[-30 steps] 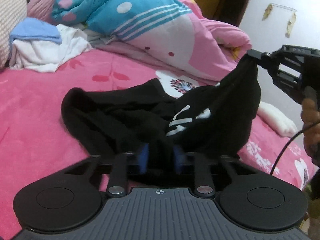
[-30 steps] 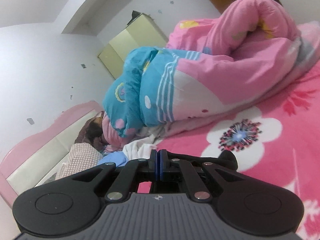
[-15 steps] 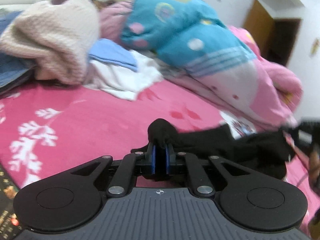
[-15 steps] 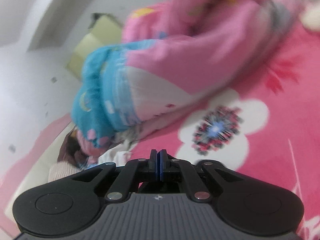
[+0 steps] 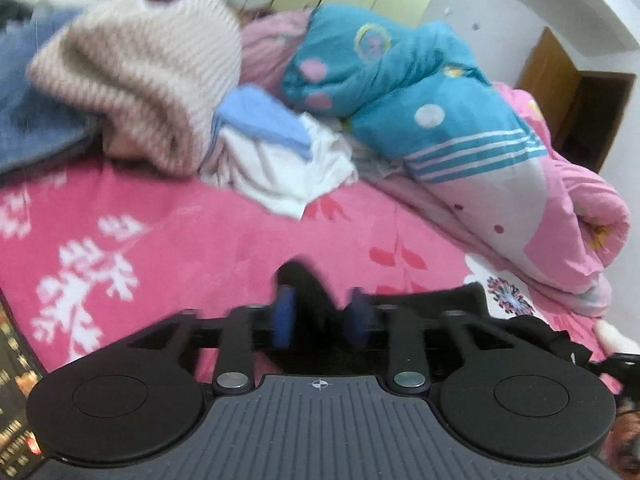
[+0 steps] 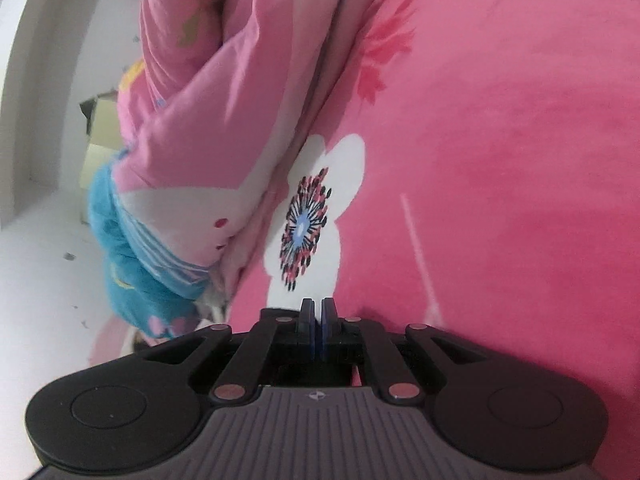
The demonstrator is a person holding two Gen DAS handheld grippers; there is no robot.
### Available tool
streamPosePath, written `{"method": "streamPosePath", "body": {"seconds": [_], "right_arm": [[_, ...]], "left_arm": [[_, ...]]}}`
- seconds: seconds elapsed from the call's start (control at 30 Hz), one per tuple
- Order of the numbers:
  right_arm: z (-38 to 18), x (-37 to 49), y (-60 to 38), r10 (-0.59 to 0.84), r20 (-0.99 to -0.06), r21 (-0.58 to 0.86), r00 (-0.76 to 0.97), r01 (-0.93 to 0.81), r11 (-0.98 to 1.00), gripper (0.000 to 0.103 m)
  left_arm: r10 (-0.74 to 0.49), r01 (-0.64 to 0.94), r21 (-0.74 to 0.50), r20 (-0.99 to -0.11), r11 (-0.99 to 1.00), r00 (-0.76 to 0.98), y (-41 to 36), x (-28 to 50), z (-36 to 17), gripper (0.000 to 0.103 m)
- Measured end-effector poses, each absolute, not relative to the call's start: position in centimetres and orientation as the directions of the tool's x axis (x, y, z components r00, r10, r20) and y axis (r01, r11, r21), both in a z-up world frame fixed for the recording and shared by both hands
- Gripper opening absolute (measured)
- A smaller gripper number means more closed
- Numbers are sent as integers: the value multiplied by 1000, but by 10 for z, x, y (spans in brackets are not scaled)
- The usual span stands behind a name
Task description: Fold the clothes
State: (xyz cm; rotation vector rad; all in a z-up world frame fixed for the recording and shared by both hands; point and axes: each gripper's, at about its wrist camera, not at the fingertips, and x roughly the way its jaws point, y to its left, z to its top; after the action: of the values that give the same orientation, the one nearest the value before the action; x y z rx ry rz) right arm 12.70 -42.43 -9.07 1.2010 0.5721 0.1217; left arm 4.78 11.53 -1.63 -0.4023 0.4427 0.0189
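A black garment [image 5: 308, 292] lies low on the pink bedsheet [image 5: 200, 248], stretching right behind my left gripper's body to a bunched end [image 5: 536, 328]. My left gripper [image 5: 320, 316] is open, its blue pads apart with a fold of the black cloth loose between them. My right gripper [image 6: 318, 320] is nearly shut, pads close together; what it pinches is hidden below the fingers. Its tip shows at the right edge of the left wrist view [image 5: 620, 360], at the garment's bunched end.
A rolled blue and pink quilt [image 5: 460, 128] lies along the far side of the bed. A striped beige knit [image 5: 148, 80], blue and white clothes [image 5: 280, 152] and denim [image 5: 24, 120] are piled at the back left. A white flower print [image 6: 316, 208] marks the sheet.
My left gripper went from shut on the black garment to open, letting the cloth go. The garment was lowered from hanging in the air down to the bed. The right gripper tilted down toward the sheet.
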Motion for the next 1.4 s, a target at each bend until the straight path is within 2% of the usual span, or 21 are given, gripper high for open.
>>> {"method": "streamPosePath", "body": {"seconds": [0.03, 0.1, 0.17, 0.2, 0.23, 0.33, 0.43, 0.6, 0.67, 0.73, 0.77, 0.87, 1.03, 1.17, 1.4], "right_arm": [[-88, 118, -427, 389, -339, 909, 857, 192, 369, 5], [-80, 101, -428, 404, -318, 916, 858, 168, 365, 9], [-71, 85, -423, 433, -298, 922, 851, 140, 360, 23], [-68, 78, -419, 454, -291, 925, 842, 127, 358, 44], [-64, 74, -412, 486, -286, 927, 826, 110, 360, 58], [-55, 72, -383, 588, -297, 921, 753, 65, 384, 72], [-54, 76, -352, 629, -365, 896, 686, 75, 437, 85], [-57, 94, -328, 616, -444, 863, 651, 126, 489, 91], [-58, 102, -321, 606, -462, 854, 647, 140, 502, 95], [-57, 112, -319, 586, -466, 847, 663, 142, 513, 95], [-57, 116, -318, 574, -469, 841, 671, 142, 522, 95], [-58, 133, -316, 538, -481, 822, 693, 143, 551, 93], [-66, 162, -318, 510, -501, 794, 700, 136, 593, 78], [-69, 187, -316, 534, -507, 783, 677, 102, 613, 72], [-75, 228, -296, 670, -470, 795, 575, -54, 604, 72]], "left_arm": [[-58, -98, -358, -400, 928, 915, 113, 44, -13, 58], [-30, -87, -329, -334, 940, 942, 107, 33, -4, 69], [-21, -65, -308, -268, 949, 963, 101, 25, 5, 75], [-36, -45, -305, -253, 951, 967, 98, 26, 10, 81], [-54, -32, -302, -272, 953, 961, 94, 31, 12, 86], [-106, -17, -329, -351, 944, 930, 84, 55, 11, 86], [-158, -23, -393, -422, 919, 893, 80, 86, 2, 86], [-169, -56, -377, -536, 924, 827, 72, 140, -22, 86], [-153, -78, -347, -590, 935, 793, 69, 151, -36, 81], [-186, -63, -359, -618, 931, 764, 65, 156, -49, 70], [-205, -51, -366, -626, 929, 752, 63, 155, -55, 68], [-185, -19, -308, -618, 951, 764, 53, 146, -61, 59], [-300, 102, -334, -618, 937, 727, 40, 135, -60, 54], [-417, 187, -408, -604, 894, 679, 32, 131, -62, 54], [-617, 288, -569, -549, 770, 564, 22, 125, -68, 54]]}}
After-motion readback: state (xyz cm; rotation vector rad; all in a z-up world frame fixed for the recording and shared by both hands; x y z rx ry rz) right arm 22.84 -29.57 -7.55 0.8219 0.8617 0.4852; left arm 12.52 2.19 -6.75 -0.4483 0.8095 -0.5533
